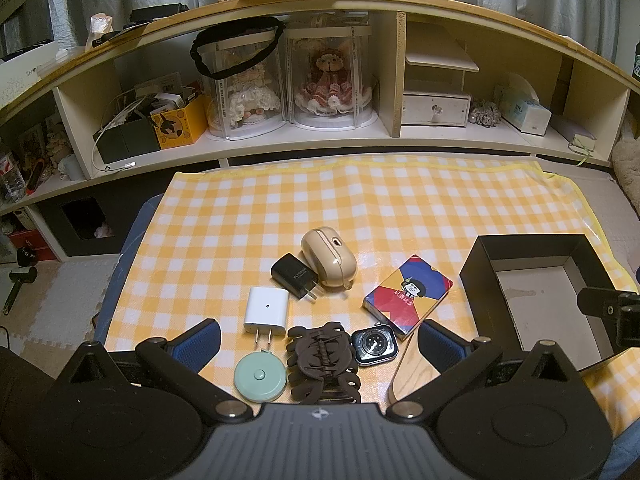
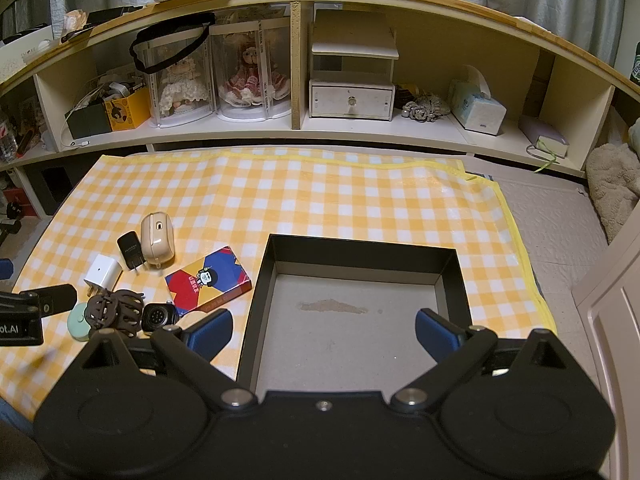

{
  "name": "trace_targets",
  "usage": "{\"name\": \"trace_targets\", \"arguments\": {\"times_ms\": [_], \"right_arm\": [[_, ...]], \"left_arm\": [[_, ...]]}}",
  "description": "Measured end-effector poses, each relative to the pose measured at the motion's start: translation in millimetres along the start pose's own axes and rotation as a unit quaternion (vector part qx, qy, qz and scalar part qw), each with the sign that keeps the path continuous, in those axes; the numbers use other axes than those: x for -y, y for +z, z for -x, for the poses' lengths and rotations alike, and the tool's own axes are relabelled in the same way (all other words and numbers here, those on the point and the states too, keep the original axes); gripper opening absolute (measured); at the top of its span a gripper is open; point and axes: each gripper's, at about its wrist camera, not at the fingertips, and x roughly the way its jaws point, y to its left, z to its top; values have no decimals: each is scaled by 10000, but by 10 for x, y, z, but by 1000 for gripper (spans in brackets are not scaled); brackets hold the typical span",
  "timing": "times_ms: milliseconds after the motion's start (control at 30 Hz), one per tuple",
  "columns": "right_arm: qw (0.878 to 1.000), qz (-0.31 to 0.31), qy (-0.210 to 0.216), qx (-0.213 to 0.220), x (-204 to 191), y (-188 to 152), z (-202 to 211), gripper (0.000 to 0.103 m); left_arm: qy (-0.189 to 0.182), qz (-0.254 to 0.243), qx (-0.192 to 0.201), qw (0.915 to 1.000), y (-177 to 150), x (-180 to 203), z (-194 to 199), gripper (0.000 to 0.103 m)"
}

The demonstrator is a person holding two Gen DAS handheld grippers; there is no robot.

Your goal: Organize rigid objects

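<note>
On the yellow checked cloth lie a beige earbud case, a black charger, a white charger, a green round tape measure, a brown hair claw, a smartwatch body, a card box and a wooden piece. My left gripper is open above the claw and watch. An empty black box stands at the right. My right gripper is open over the box's near part.
A long wooden shelf runs behind the cloth, with doll cases, a small drawer unit, a tissue pack and a yellow box. Foam floor mats lie left of the cloth.
</note>
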Motion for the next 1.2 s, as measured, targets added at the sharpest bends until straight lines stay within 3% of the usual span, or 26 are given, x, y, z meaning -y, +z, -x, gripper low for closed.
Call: {"name": "trace_targets", "arguments": {"times_ms": [533,900,1200], "right_arm": [[9999,-64,18,106,-8,30,64,99],[9960,-213,-157,859,94,372,389,103],[9900,-454,-469,1252,431,692,478,103]], "left_arm": [[-8,45,41,10000,-24,80,30,103],[83,23,587,9982,261,13,219,103],[105,-226,1062,9940,574,111,332,103]]}}
